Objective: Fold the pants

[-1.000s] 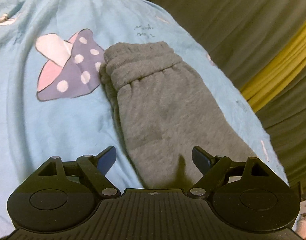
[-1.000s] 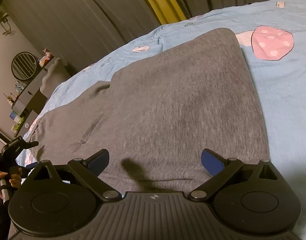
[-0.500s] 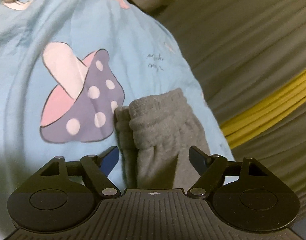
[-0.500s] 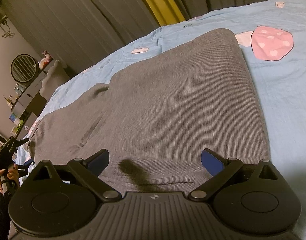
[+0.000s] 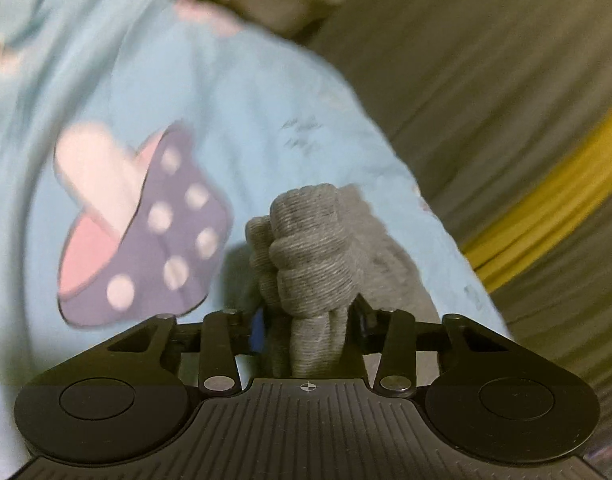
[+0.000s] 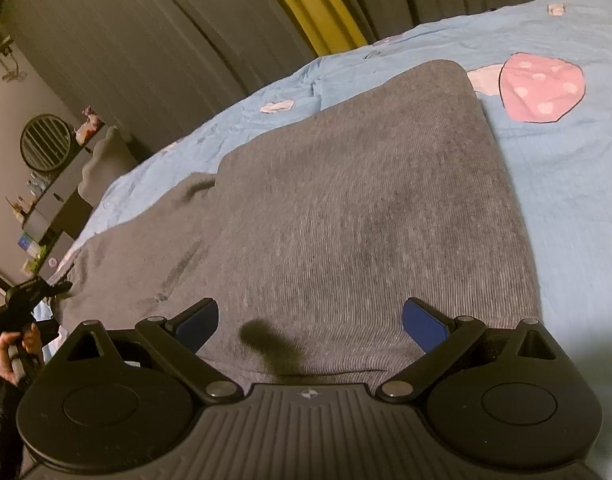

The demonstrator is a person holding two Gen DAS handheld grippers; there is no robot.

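Left gripper closed since earlier — pants cuff bunched between fingers; right gripper gaped empty — lift cuff evenly.

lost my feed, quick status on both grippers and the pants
Left gripper shut on bunched cuff end of grey pants. Right gripper open, over the pants lying on blue bedsheet. Nothing in the way.

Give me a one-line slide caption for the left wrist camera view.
Left gripper shut on the bunched cuff end of the grey pants, above the blue mushroom-print bedsheet.
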